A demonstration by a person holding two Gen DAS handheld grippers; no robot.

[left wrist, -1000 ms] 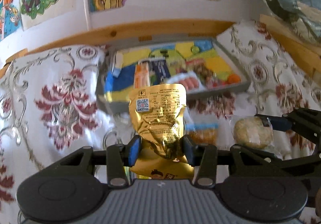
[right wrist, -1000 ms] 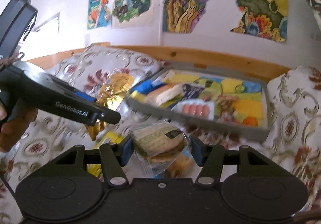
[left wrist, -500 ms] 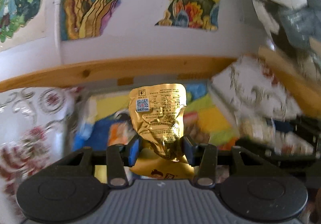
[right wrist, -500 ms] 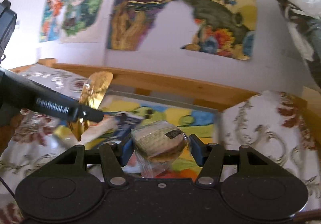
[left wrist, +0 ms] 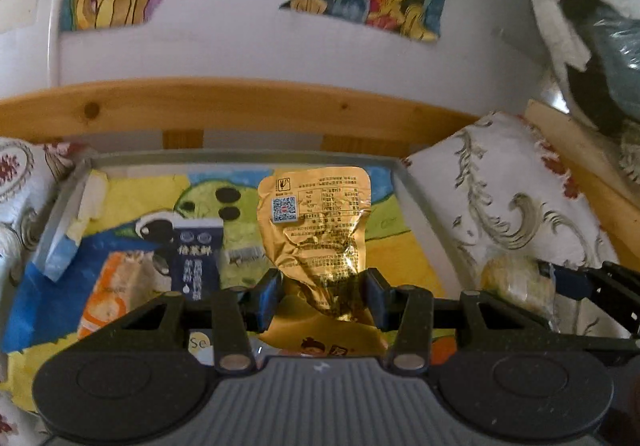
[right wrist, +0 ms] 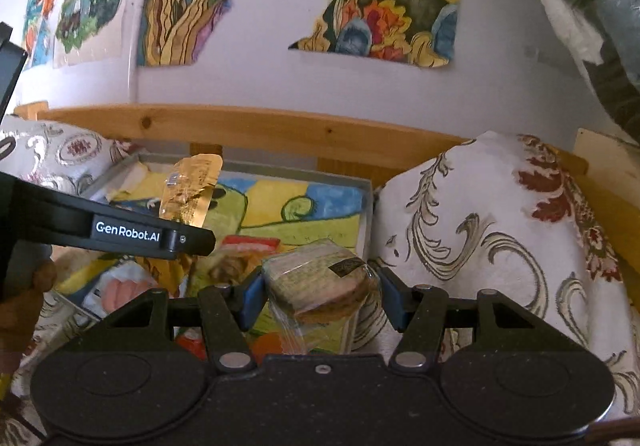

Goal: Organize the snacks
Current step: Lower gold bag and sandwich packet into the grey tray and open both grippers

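Snacks fill a grey tray [left wrist: 404, 182] lined with a painted sheet, set on a floral bedcover [left wrist: 500, 198] before a wooden rail [left wrist: 240, 98] and a white wall hung with torn colourful pictures. Left wrist view: the left gripper [left wrist: 320, 296] has its jaws pinching a gold foil packet [left wrist: 316, 222], upright above the tray; a dark blue packet [left wrist: 196, 258] lies inside.

Right wrist view: the right gripper [right wrist: 320, 300] has its jaws pinching a clear-wrapped round cake [right wrist: 320, 282], held over the tray's right edge beside the bedcover.
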